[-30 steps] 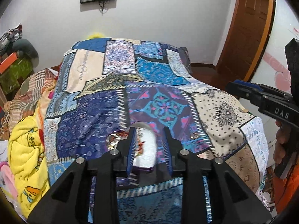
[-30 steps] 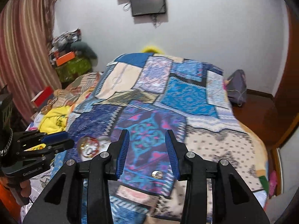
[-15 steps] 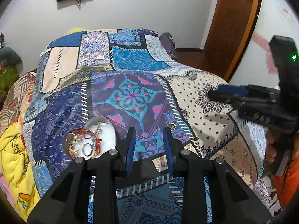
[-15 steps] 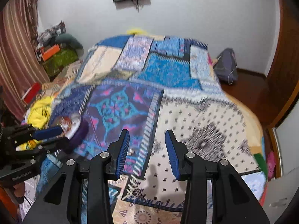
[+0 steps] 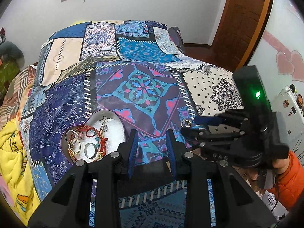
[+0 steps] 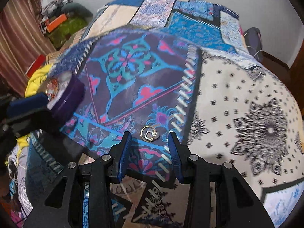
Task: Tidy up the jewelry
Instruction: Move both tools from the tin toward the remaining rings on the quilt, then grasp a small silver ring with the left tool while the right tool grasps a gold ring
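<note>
A purple heart-shaped jewelry box (image 5: 114, 123) with a white lining lies open on the patchwork bedspread; it holds a red cord bracelet (image 5: 95, 134) and several rings. It also shows at the left of the right wrist view (image 6: 68, 95). A small gold ring (image 6: 149, 134) lies on the bedspread just ahead of my right gripper (image 6: 150, 144), which is open and empty, with the ring between its fingertips' line. The ring also shows in the left wrist view (image 5: 185, 123), by the right gripper's tips (image 5: 190, 127). My left gripper (image 5: 151, 140) is open and empty, just right of the box.
The patchwork bedspread (image 5: 142, 87) covers the bed. A yellow blanket (image 5: 11, 148) lies at its left edge. A wooden door (image 5: 241, 19) stands at the right, and a bag (image 6: 253, 38) sits on the floor beyond the bed.
The left gripper has drawn back to the right of the box. The right gripper has swung down and in to the gold ring, which now lies just ahead of its open fingers.
</note>
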A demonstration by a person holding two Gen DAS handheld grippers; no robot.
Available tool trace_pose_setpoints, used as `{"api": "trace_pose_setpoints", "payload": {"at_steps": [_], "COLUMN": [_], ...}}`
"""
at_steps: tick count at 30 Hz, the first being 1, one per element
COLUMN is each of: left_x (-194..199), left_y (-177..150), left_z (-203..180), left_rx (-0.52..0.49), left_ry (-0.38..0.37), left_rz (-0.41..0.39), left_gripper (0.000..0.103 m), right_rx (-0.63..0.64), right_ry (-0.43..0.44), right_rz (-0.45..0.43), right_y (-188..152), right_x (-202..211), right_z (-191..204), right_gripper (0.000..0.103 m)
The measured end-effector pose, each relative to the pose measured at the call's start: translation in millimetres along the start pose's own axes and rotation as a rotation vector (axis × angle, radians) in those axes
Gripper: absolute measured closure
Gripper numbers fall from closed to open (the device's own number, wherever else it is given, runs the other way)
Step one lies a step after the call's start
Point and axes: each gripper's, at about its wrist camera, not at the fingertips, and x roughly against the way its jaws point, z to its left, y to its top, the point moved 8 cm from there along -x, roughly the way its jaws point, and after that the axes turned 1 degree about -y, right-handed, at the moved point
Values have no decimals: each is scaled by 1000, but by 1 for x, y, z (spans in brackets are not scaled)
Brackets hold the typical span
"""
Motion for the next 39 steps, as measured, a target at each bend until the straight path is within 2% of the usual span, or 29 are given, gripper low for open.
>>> {"api": "trace_pose_setpoints", "payload": {"at_steps": [3,6,8,15,21,30,39], "left_x": [-3,-5,-5,3,1,-37,-79], "left_y": [-1,-3,-4,-6,-8,-6,-8], "left_z": [2,1,-1,-10,-24,-55,-69], "left_rx": [7,15,15,-4,-31,-55,-90], "left_ry": [-2,-5,-9,-15,-29,-79,-67], "left_rz": [4,13,14,10,23,89,154], "left_gripper": [74,74,74,74,74,74,74], "right_rx": [35,41,41,20,-28,-76,-107], "right_ry": [-25,-30,-36,-26,-9,-59,-47], "right_rz": [-5,-6,-5,-10,-79,-178,-204], "right_y": [-2,-3,-3,1,5,7,4], "right_x": [-1,-2,-3,-2,28,74,81], "right_z": [3,4,4,4,-7,-39,-51], "right_gripper": [67,73,85,85,85,85,85]}}
